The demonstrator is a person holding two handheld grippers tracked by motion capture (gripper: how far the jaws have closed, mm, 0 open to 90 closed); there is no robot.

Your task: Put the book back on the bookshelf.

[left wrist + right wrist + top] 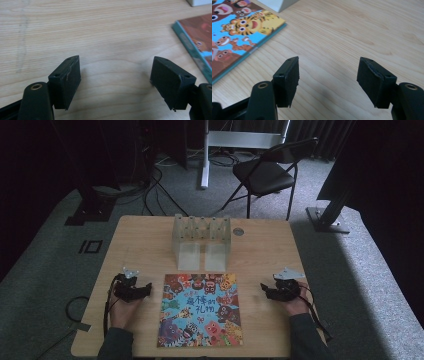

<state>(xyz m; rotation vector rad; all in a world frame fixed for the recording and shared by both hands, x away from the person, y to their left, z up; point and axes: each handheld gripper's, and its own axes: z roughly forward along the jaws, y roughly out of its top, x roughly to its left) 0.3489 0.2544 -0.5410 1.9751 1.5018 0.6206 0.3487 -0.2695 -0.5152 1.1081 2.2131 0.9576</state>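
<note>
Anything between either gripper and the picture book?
Nothing visible. The picture book lies flat mid-table; the left gripper sits off its left edge and the right gripper off its right edge, both with fingers apart and empty, only bare table between. The clear rack stands beyond the book.

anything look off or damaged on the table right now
Nothing stands out. The picture book lies flat and roughly square to the table, the clear rack stands upright behind it, and both tools, left and right, sit open beside the book.
</note>
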